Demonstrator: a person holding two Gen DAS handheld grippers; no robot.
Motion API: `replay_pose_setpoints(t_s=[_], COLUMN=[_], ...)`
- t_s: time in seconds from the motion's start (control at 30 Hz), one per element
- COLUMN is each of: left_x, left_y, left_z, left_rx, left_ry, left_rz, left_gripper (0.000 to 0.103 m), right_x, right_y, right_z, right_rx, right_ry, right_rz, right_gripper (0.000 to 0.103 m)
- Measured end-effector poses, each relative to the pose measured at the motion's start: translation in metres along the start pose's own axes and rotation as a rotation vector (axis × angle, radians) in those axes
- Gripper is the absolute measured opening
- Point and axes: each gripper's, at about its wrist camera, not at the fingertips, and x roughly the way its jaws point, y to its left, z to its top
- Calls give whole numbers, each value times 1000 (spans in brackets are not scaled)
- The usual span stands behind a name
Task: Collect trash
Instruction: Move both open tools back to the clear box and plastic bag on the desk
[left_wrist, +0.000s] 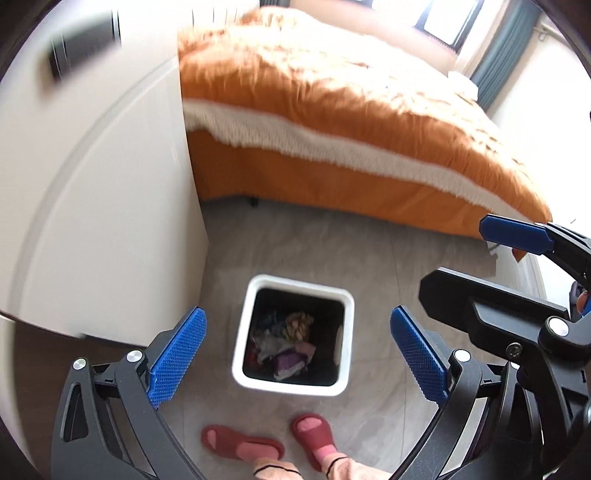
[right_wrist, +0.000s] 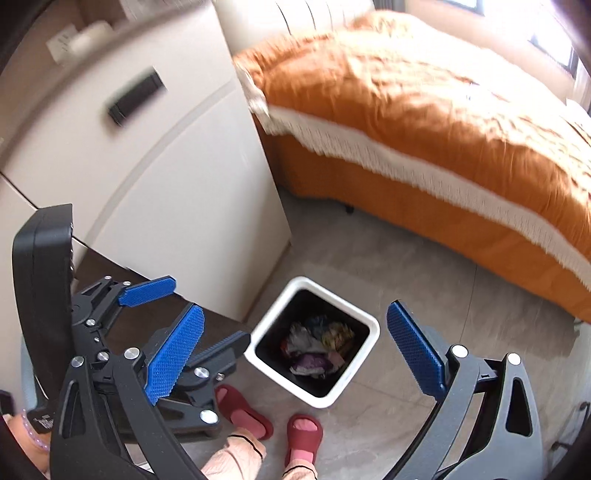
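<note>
Left gripper (left_wrist: 298, 354) and right gripper (right_wrist: 295, 350) are seen with jaws spread wide, nothing between them; crumpled trash (left_wrist: 284, 343) lies inside the white bin (left_wrist: 347, 332) on the floor, near the bed (left_wrist: 332, 110).

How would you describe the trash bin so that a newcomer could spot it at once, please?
Start at the orange-covered bed and the tall cream cabinet beside it. On the grey tiled floor before them stands a square white plastic bin, black inside, holding crumpled trash, just beyond two red slippers.
</note>
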Motion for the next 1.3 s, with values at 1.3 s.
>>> replay_pose_setpoints(t_s=[1.3], left_x=[-443], left_y=[178], left_z=[-65], left_rx=[-506], left_ry=[-486], left_rz=[694], left_gripper=[98], right_x=[-195], right_y=[359], right_z=[99], right_rx=[-712], right_ry=[-344], right_rz=[651], right_gripper=[99])
